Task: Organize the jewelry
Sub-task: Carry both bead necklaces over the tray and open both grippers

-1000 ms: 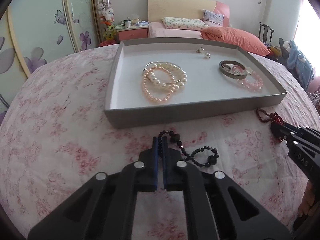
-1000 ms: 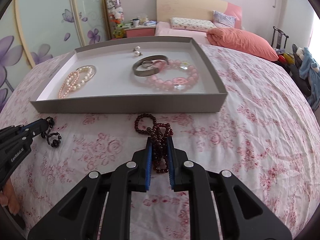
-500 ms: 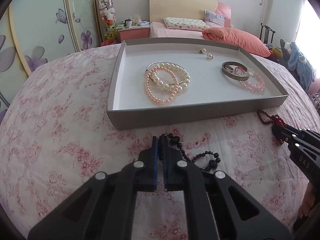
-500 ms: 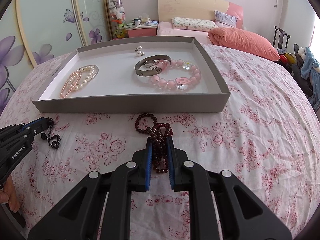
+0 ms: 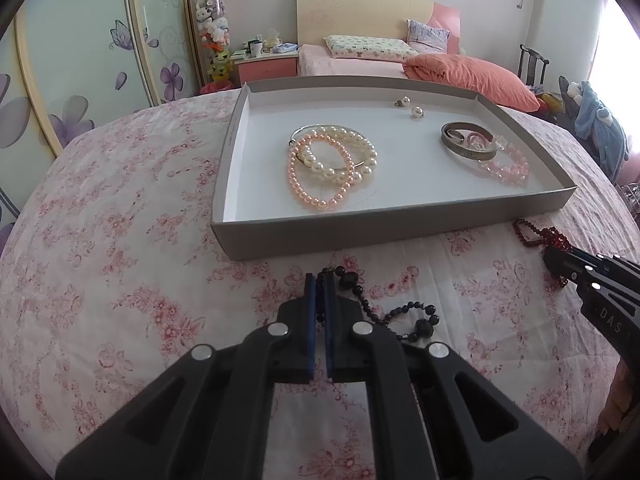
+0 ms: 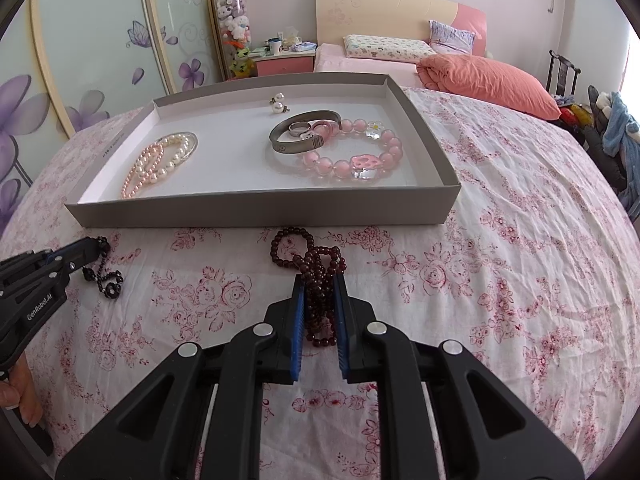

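Observation:
A grey tray [image 5: 392, 226] [image 6: 256, 214] lies on the floral cloth and holds pearl bracelets [image 5: 332, 164] [image 6: 160, 162], a metal bangle [image 5: 468, 146] [image 6: 298, 138], a pink bead bracelet [image 6: 356, 156] and pearl earrings [image 5: 410, 106]. My left gripper [image 5: 319, 280] is shut on a black bead string [image 5: 384, 312] just before the tray's front wall. My right gripper [image 6: 320, 280] is shut on a dark red bead string [image 6: 316, 264], whose loop lies on the cloth before the tray.
The table wears a pink floral cloth [image 6: 520, 280]. Behind it stand a bed with an orange pillow [image 6: 488, 78], a pink nightstand [image 5: 266, 66] and sliding wardrobe doors with purple flowers [image 5: 80, 80]. A chair with clothes [image 6: 608, 132] is at the far right.
Both grippers have risen a little and drawn slightly back with their bead strings. The black string now hangs from the left fingers.

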